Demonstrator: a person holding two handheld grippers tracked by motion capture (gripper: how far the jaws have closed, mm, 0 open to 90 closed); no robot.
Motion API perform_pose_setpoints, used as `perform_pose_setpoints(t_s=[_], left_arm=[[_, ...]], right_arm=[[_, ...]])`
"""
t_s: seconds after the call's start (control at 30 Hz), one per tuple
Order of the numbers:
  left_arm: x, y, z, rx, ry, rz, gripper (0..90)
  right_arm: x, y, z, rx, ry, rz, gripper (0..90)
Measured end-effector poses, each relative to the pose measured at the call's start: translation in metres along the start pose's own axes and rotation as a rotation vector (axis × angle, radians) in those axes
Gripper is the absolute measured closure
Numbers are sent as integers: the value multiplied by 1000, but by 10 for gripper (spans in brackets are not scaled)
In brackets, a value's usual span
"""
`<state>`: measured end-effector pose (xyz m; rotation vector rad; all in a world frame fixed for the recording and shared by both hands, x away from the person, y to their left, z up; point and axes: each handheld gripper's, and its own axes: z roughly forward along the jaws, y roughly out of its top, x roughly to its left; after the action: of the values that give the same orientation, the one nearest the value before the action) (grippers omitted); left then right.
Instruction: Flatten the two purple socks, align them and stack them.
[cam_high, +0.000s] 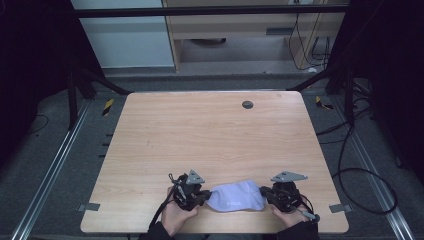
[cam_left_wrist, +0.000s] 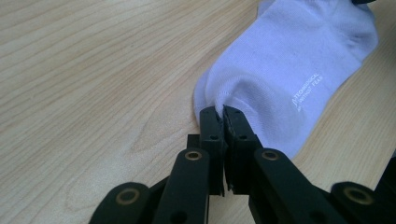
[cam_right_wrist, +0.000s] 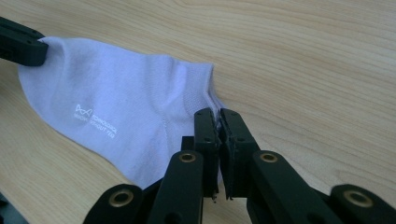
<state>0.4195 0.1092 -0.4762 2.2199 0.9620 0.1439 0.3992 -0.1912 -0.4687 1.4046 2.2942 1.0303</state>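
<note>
Pale lilac knit, a short sock (cam_high: 236, 196) lies flat on the wooden table (cam_high: 210, 135) close to the near edge, stretched between two hand-held grippers. High view: the left gripper (cam_high: 200, 194) holds the sock's left end and the right gripper (cam_high: 267, 194) its right end, so the fabric spans the gap between them and lies smooth; this two-ended hold probably serves to keep the sock taut and flat, ready for folding or for shifting. A hand (cam_high: 176, 215) comes in from the near edge behind the left gripper. The near edge is just beside both grippers, leaving little room toward the person, whereas the far half of the table is bare up to a small dark round cap (cam_high: 247, 104) near the far edge, and both sides offer open board. Left gripper view: the jaws are pressed together on a pinch of the sock's (cam_left_wrist: 299, 60) rounded end, the fabric puckering at the grip; small white lettering (cam_left_wrist: 306, 91) runs along the side, and bare wood lies to the left. Right gripper view: the jaws are closed on the sock's (cam_right_wrist: 121, 107) ribbed cuff edge (cam_right_wrist: 211, 95); the left gripper's black tip (cam_right_wrist: 21, 43) holds the opposite end at upper left, and clear wood extends to the right.
</note>
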Motion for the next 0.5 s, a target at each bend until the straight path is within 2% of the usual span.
perform_pose_setpoints(t_s=[0.13,0.33,0.43,0.5], left_arm=[[-1,-1,5,6,5,1,859],[1,-3,9,9,10,-3,797],[3,-3,6,-9,17,-8,731],[5,-2,1,-29,26,0,682]], right_arm=[[-2,-2,3,5,-11,-6,854],[-5,-5,8,17,-38,-23,789],[-5,-5,7,3,-44,-24,746],[-5,-5,5,-25,-49,-32,708]])
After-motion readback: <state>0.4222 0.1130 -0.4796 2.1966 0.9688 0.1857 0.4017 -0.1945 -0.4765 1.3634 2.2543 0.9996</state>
